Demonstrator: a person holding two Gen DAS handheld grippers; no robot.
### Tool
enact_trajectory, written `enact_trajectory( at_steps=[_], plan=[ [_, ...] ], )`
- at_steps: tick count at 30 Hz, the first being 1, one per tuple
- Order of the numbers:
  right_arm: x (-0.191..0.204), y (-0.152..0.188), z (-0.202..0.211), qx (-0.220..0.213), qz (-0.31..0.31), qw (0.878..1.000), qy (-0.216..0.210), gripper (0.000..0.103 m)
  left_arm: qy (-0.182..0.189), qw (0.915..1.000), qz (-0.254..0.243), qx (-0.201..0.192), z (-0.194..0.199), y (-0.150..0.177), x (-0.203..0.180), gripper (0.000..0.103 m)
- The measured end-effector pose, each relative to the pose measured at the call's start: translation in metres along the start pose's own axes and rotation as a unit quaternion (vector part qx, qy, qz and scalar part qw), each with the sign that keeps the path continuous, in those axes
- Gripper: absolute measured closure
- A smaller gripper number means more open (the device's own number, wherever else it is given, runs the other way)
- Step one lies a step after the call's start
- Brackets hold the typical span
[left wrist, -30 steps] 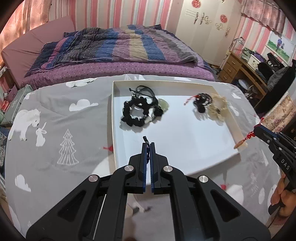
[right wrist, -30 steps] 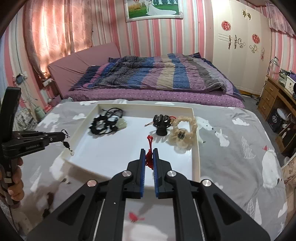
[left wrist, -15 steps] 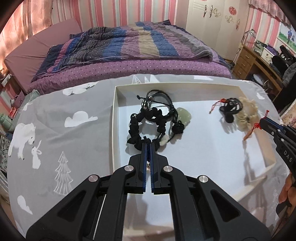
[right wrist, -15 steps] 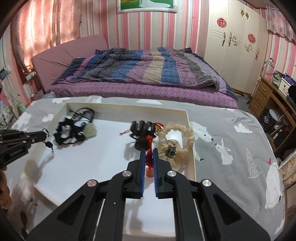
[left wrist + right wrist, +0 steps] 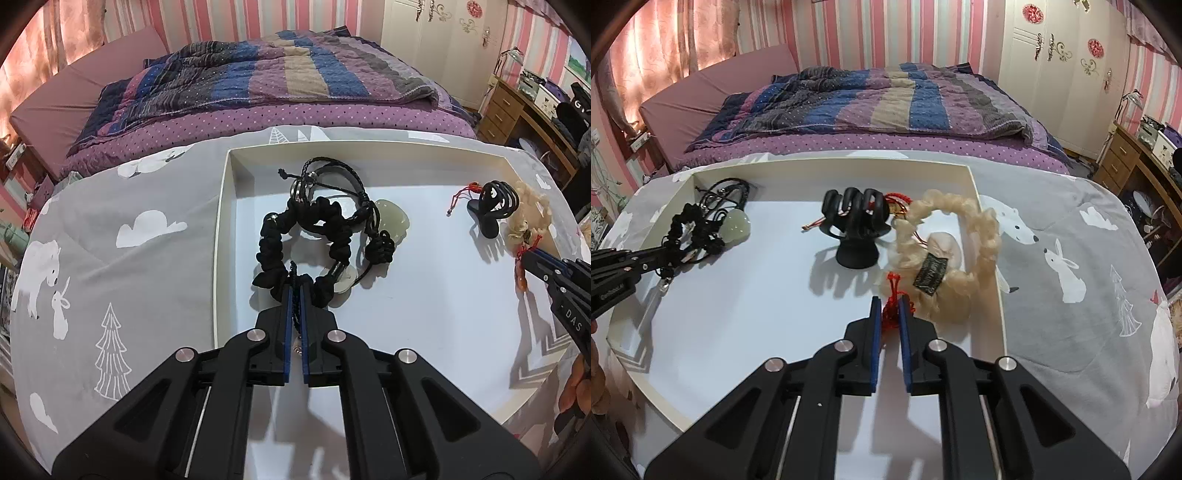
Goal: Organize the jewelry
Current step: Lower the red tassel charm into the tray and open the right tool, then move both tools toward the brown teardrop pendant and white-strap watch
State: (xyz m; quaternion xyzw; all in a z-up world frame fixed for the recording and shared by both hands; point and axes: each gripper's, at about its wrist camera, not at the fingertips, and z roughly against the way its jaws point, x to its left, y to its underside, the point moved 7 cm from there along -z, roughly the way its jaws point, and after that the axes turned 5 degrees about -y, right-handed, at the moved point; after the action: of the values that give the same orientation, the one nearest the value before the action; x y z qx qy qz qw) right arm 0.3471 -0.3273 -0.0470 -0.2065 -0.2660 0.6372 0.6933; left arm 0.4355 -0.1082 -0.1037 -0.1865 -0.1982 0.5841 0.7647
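Observation:
A white tray (image 5: 222, 206) lies on the grey table. My left gripper (image 5: 295, 288) is shut on a thin black cord pendant (image 5: 294, 312), just above the black scrunchie (image 5: 273, 236) and black cords with a pale jade stone (image 5: 393, 219) at the tray's left. My right gripper (image 5: 887, 301) is shut on a red cord charm (image 5: 892, 295), low over the tray beside the cream scrunchie (image 5: 960, 254) and black claw clip (image 5: 857, 221). The right gripper also shows in the left wrist view (image 5: 526, 254), and the left gripper in the right wrist view (image 5: 670, 254).
The grey tablecloth (image 5: 110, 236) with white animals and trees surrounds the tray. A bed with a striped quilt (image 5: 886, 99) stands behind the table. A wooden desk (image 5: 1134, 155) stands at the far right.
Both grippers have moved forward over the tray. The left has reached the black scrunchie pile, the right the cream scrunchie, each still holding its cord.

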Motion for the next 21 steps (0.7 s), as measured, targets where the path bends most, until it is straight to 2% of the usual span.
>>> enact_trajectory(
  at_steps=[2, 3, 4, 5, 6, 7, 9, 14, 18, 21],
  plan=[
    [0.003, 0.000, 0.003, 0.000, -0.002, 1.000, -0.004, 0.091, 0.001, 1.0000, 0.003, 0.000, 0.002, 0.001, 0.000, 0.096],
    [0.004, -0.001, 0.005, 0.001, -0.004, 1.000, -0.005, 0.081, 0.001, 1.0000, 0.003, -0.001, 0.004, 0.000, 0.000, 0.090],
    [0.005, -0.001, 0.008, -0.001, -0.005, 1.000, -0.006, 0.065, -0.002, 1.0000, 0.003, -0.005, 0.009, 0.000, 0.000, 0.084],
    [0.006, -0.003, 0.014, -0.009, -0.004, 1.000, -0.003, 0.060, -0.003, 0.9999, 0.003, -0.010, 0.013, 0.000, 0.000, 0.079],
    [0.006, -0.005, 0.018, -0.015, -0.003, 1.000, -0.001, 0.056, -0.003, 0.9999, 0.002, -0.013, 0.017, 0.001, 0.000, 0.070],
    [0.007, -0.006, 0.025, -0.021, -0.002, 1.000, -0.001, 0.055, -0.003, 0.9998, 0.001, -0.018, 0.022, 0.002, -0.001, 0.062],
    [0.009, -0.007, 0.034, -0.026, -0.003, 1.000, -0.003, 0.053, -0.005, 0.9996, 0.001, -0.027, 0.034, 0.003, -0.001, 0.054],
    [0.012, -0.006, 0.064, -0.040, -0.003, 0.999, 0.000, 0.050, 0.002, 0.9992, -0.004, -0.039, 0.062, 0.005, -0.004, 0.044],
    [0.014, -0.002, 0.100, -0.047, -0.003, 0.999, 0.004, 0.048, -0.003, 0.9985, -0.006, -0.054, 0.090, 0.013, -0.002, 0.031],
    [0.014, 0.005, 0.128, -0.039, 0.004, 0.999, 0.010, 0.047, 0.002, 0.9982, -0.003, -0.059, 0.113, 0.019, 0.003, 0.026]
  ],
)
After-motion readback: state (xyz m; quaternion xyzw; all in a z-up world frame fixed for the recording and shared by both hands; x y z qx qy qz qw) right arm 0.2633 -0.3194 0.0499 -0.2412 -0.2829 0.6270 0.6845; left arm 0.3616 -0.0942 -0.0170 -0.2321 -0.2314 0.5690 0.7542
